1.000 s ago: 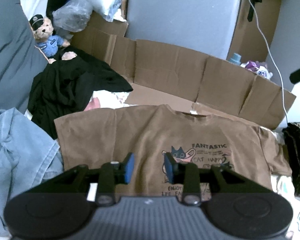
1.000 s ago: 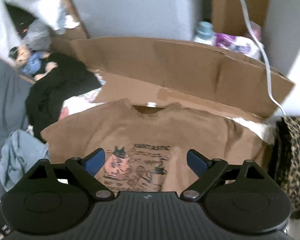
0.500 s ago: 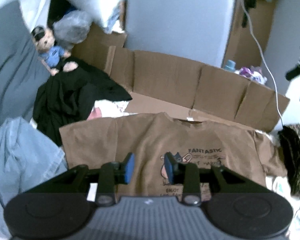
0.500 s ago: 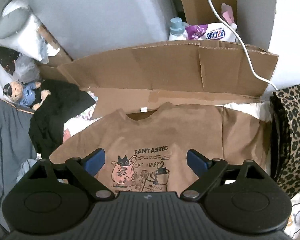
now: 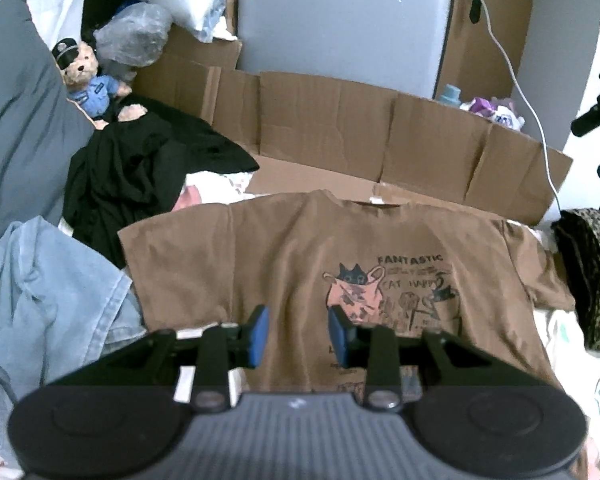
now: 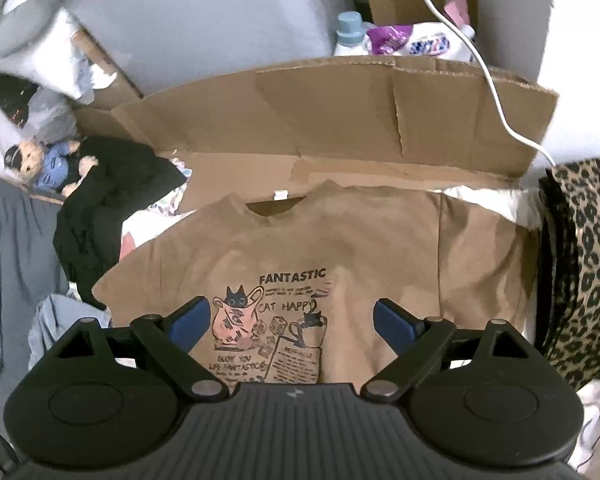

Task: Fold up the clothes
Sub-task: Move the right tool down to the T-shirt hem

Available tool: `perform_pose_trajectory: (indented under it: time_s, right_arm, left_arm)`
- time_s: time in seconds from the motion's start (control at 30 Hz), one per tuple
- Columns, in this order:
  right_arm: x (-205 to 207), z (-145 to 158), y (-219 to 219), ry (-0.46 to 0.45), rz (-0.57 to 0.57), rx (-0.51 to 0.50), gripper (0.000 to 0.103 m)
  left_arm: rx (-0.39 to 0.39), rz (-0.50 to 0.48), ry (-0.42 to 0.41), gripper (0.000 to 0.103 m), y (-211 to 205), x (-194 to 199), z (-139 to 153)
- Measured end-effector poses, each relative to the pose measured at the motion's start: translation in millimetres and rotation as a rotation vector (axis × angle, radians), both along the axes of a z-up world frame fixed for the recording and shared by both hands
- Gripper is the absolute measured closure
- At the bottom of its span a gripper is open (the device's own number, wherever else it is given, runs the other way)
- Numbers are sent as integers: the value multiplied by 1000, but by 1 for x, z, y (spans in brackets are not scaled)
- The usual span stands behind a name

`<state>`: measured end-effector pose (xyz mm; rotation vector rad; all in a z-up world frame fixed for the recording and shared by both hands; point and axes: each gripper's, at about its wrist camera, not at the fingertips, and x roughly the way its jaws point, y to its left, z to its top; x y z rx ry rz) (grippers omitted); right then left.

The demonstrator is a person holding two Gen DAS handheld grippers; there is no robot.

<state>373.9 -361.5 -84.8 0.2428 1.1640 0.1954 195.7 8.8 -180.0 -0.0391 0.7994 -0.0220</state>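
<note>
A brown T-shirt (image 5: pixel 300 264) with a cat print and the word FANTASTIC lies spread flat, front up, collar toward the cardboard. In the right wrist view the same T-shirt (image 6: pixel 340 248) fills the middle. My left gripper (image 5: pixel 298 334) hovers above the shirt's lower left part, jaws a narrow gap apart with nothing between them. My right gripper (image 6: pixel 290 320) hangs over the print with its jaws wide apart and empty. Neither gripper touches the cloth.
A flattened cardboard box (image 5: pixel 380 140) stands behind the shirt. A black garment (image 5: pixel 140 176), a light blue garment (image 5: pixel 48 292), a grey pillow (image 5: pixel 16 128) and a teddy bear (image 5: pixel 84 76) lie at the left. Leopard-print cloth (image 6: pixel 584 264) lies at the right. A white cable (image 6: pixel 488 72) hangs over the cardboard.
Both views have shifted slightly and rolled a little over the shirt; the right wrist view now looks more squarely down on the print. Both grippers' jaws stand as before.
</note>
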Motion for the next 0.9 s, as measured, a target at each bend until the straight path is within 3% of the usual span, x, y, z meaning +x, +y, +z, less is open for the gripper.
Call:
perform_pose_trajectory:
  time_s: [0.23,0.57,0.67,0.9]
  right_arm:
    - [-14,-11,-12,17,108,-32,11]
    - [-75,5,3,-42,342,-209,11]
    - [-100,-8,6,-14,357,-243,11]
    - [-151,-24,-16,28,339,-211,11]
  left_arm:
    - [4,11,3,68,10,-23,10]
    - [-28,-21,58,67,38,-69,13]
    - [-34,-26,77,68,45,-80,7]
    - [-47,-35,144,68,57,-96,-9]
